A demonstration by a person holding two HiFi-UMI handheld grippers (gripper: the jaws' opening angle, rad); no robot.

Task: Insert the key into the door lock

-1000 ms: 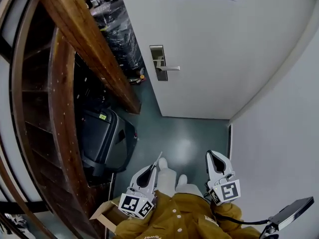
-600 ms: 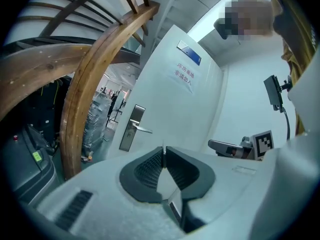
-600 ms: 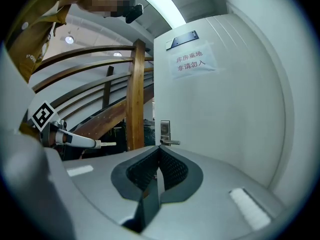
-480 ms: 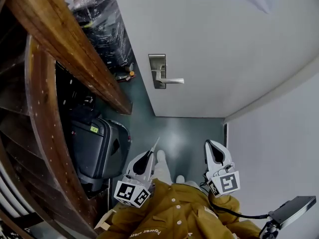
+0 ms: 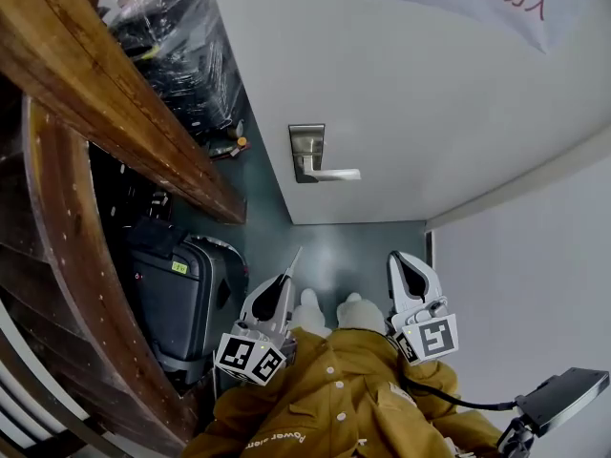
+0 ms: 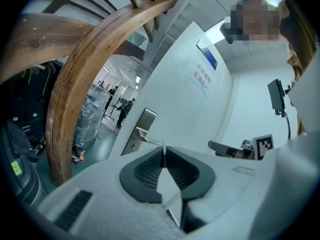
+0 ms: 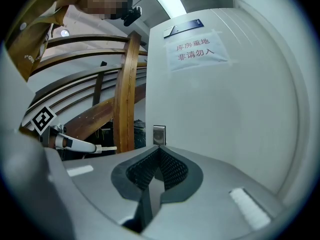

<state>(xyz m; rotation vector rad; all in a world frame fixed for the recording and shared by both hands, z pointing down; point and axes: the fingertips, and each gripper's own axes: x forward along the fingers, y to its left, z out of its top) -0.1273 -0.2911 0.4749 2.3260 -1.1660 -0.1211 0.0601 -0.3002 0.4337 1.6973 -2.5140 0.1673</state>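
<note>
Your left gripper [image 5: 287,281] is clamped on the key [image 5: 296,260], and the key's thin blade sticks out past the pads toward the door [image 5: 420,103]. Your right gripper [image 5: 398,257] has its jaws pressed together with nothing between them. The lock plate [image 5: 306,149] sits by the door's left edge with its lever handle [image 5: 331,174] pointing right, well apart from both grippers. Bare floor [image 5: 355,252] lies between you and the door. The passage is narrow (white wall [image 5: 520,284] close on your right, suitcase [image 5: 178,299] and wooden stair rail [image 5: 124,103] on your left).
</note>
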